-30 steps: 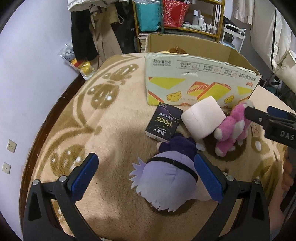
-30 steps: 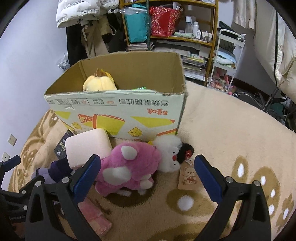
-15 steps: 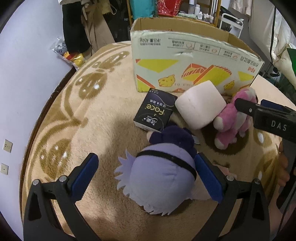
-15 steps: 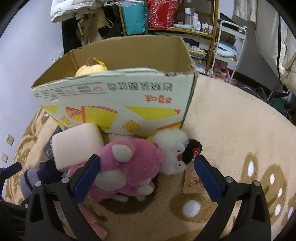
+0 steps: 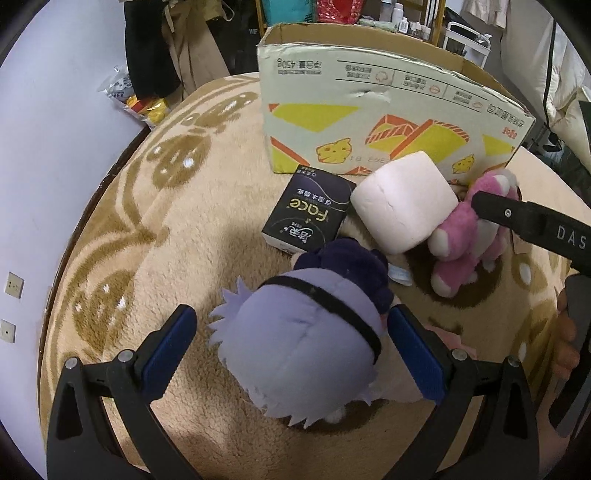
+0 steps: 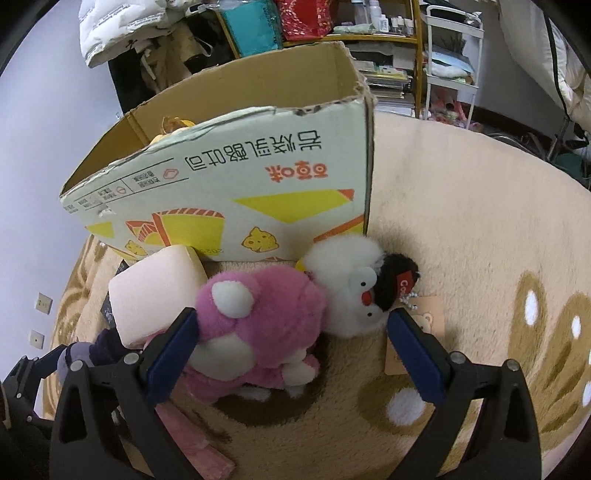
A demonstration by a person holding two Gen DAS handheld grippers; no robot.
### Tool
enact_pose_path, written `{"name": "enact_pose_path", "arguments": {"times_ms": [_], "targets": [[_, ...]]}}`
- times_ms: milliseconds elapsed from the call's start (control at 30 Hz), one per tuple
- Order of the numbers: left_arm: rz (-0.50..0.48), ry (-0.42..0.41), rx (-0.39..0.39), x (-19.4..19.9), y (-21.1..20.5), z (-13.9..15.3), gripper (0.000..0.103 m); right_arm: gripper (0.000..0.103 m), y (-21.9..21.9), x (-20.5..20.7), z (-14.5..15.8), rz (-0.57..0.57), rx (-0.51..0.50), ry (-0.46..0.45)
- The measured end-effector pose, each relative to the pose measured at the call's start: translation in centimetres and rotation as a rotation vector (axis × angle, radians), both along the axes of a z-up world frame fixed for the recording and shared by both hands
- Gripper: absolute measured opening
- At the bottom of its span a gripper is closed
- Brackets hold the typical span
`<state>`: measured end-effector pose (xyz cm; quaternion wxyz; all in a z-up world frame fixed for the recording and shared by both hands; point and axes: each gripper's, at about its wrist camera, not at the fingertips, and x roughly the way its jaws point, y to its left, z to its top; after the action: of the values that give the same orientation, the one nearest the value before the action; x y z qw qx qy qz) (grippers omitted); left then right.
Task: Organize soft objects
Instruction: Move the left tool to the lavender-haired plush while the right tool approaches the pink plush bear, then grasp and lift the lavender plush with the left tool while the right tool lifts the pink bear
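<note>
Left gripper [image 5: 291, 354] spread wide around the purple plush [image 5: 299, 354], right gripper [image 6: 291, 349] equally apart over the pink plush [image 6: 258, 325]

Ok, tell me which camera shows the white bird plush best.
Right wrist view: the white bird plush lies in full sight beside the pink plush, face and red beak showing. In the left wrist view it is almost entirely hidden behind the pink plush.

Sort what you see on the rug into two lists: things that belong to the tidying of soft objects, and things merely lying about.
Belongs to the job:
purple-haired plush doll
pink plush bear
white plush bird
pale cushion block
yellow plush
cardboard box

Just lying about:
dark tissue pack
paper hang tag
shelf clutter
</note>
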<state>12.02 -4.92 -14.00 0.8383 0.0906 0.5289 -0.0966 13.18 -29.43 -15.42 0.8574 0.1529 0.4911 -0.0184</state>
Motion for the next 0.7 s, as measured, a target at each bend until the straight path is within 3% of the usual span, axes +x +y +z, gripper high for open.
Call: {"name": "enact_pose_path", "arguments": {"times_ms": [67,400,700], "targets": [[0.0,0.002,0.001,-0.1,0.0,0.0,0.102,0.102,0.2,-0.1,0.0,-0.004,-0.008,0.0],[-0.008,-0.016,-0.024,-0.9,0.0,0.7,0.1,0.074,1.3,-0.4,0.4,0.022,0.039,-0.008],[-0.029,0.014,-0.025,-1.1,-0.4,0.2,0.08,0.068,1.7,-0.4,0.5,0.057,0.027,-0.024]]}}
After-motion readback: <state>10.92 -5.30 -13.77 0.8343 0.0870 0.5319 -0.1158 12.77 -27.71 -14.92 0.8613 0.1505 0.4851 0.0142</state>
